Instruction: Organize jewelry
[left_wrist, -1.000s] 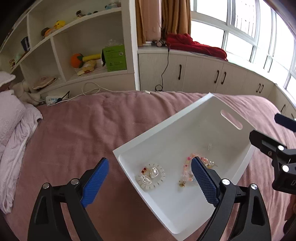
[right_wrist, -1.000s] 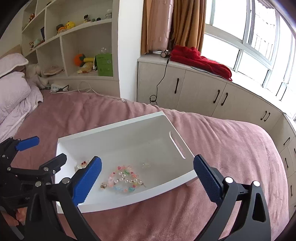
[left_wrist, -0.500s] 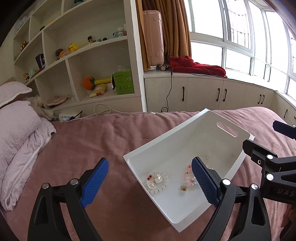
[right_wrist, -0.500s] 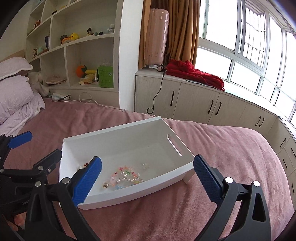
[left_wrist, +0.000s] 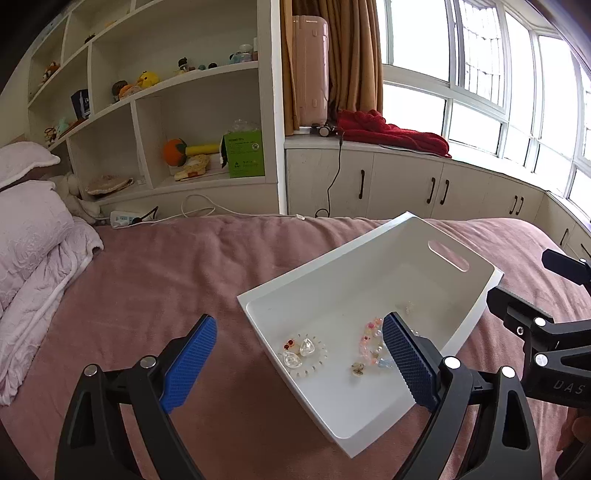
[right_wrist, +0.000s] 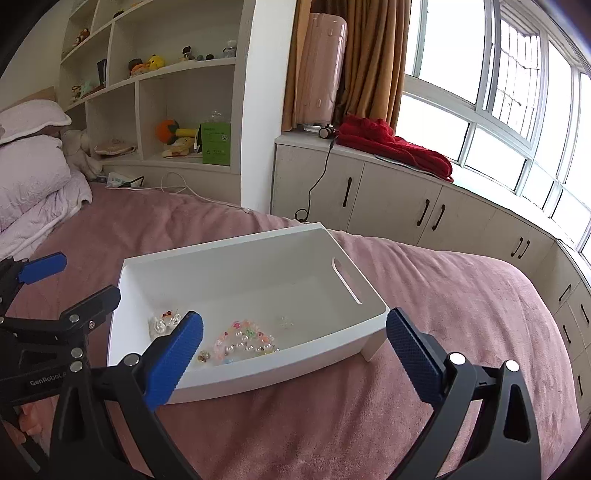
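A white plastic bin (left_wrist: 448, 293) (right_wrist: 258, 373) with a slot handle sits on the pink bedspread. Inside lie a beaded pearl-and-pastel bracelet (left_wrist: 369, 341) (right_wrist: 245, 341), a small card of clear earrings (left_wrist: 301, 350) (right_wrist: 164, 319), a tiny gold charm (left_wrist: 357, 367) (right_wrist: 203, 356) and a small clear piece (right_wrist: 285, 321). My left gripper (left_wrist: 295, 360) hovers open above the bin's near-left corner, holding nothing. My right gripper (right_wrist: 295, 349) is open over the bin's front wall, also empty. Each gripper shows at the edge of the other's view.
The pink bed (left_wrist: 166, 280) spreads all around the bin. Folded lilac bedding and pillows (left_wrist: 29, 236) lie at the left. White shelves with toys and a green box (left_wrist: 243, 155) stand behind, beside low cabinets with a red blanket (right_wrist: 395, 147) under the windows.
Both grippers have pulled back and risen from the bin, which now looks smaller and farther. The views tilted up toward the shelves and windows. Both stayed open.
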